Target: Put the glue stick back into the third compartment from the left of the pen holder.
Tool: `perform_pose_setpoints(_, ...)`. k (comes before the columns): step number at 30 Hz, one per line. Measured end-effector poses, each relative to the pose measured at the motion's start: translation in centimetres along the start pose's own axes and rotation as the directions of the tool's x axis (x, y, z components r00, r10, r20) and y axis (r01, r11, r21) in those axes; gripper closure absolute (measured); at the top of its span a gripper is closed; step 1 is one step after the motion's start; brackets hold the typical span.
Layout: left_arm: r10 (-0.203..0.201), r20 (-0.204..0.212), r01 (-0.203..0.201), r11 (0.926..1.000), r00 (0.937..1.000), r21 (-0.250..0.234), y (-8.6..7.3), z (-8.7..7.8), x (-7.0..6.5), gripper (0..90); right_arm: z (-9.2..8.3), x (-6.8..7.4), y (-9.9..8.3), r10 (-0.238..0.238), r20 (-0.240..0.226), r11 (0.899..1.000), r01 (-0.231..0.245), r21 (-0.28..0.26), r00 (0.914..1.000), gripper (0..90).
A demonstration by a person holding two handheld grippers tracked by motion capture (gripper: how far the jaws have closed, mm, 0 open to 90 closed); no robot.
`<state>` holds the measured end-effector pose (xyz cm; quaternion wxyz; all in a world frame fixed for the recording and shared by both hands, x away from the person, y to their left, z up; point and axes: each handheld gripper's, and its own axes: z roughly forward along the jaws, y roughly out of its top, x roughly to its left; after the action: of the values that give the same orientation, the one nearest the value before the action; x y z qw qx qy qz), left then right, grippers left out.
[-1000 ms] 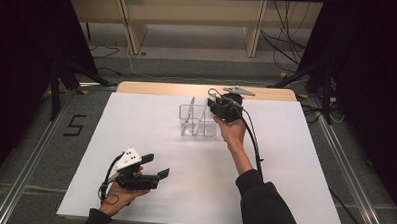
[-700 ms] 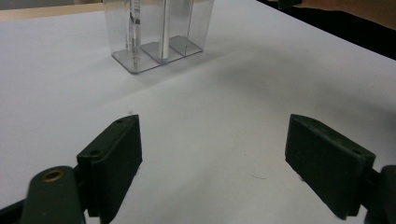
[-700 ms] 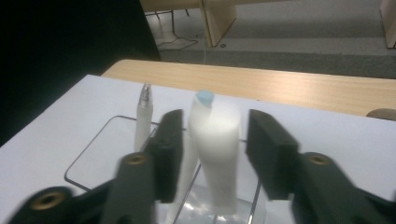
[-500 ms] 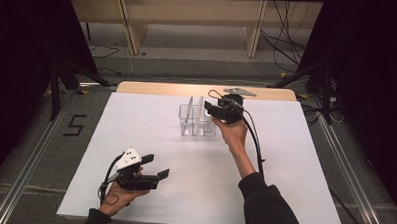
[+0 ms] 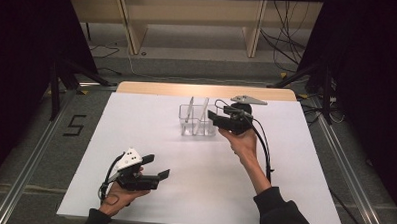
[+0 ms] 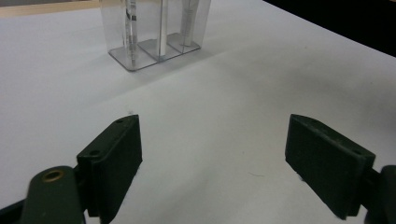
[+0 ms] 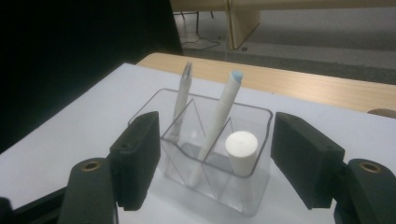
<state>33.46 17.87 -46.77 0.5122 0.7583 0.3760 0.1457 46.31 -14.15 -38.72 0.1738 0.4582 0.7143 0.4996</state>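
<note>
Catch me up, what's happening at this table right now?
A person is sorting pens into a clear divided organizer on the white table. The right gripper hangs just over the organizer; its jaws have just been opening and nothing is between them. A thick white marker stands in the near compartment, with a blue-tipped pen and a slim pen leaning in the others. The left gripper rests open near the table's front, holding nothing.

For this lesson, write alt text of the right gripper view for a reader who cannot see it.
Two black jaws stand open before a clear holder with compartments on a white table. In it stand a thin pen, a white pen with a blue tip and a white marker, none gripped.
</note>
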Motion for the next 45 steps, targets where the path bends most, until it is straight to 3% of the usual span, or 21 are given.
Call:
perform_pose_setpoints(8,-0.004,0.004,0.004,1.0000,1.0000,-0.003,0.0,0.0,0.0,18.2,-2.5,1.2,-1.5,-0.093,-0.065,0.995,0.095,0.016,0.9935,30.7)
perform_pose_setpoints(13,-0.007,0.008,0.007,1.0000,0.9999,-0.002,0.0,0.0,0.0,18.2,-4.1,1.7,-2.2,-0.114,-0.107,0.993,0.115,0.012,0.9878,29.1)
perform_pose_setpoints(21,-0.019,0.017,0.019,0.9998,0.9997,-0.005,0.0,0.0,0.1,18.2,-6.2,2.0,-4.2,-0.117,-0.151,0.993,0.119,0.004,0.9815,25.5)
perform_pose_setpoints(31,-0.014,0.019,0.014,0.9999,0.9997,0.000,0.0,0.0,0.0,18.2,-8.5,1.8,-7.5,-0.124,-0.169,0.992,0.127,0.005,0.9778,23.5)
perform_pose_setpoints(45,-0.010,0.027,0.010,1.0000,0.9996,0.000,0.0,-0.1,-0.2,18.2,-11.5,1.2,-11.4,-0.125,-0.169,0.992,0.118,-0.049,0.9778,21.7)
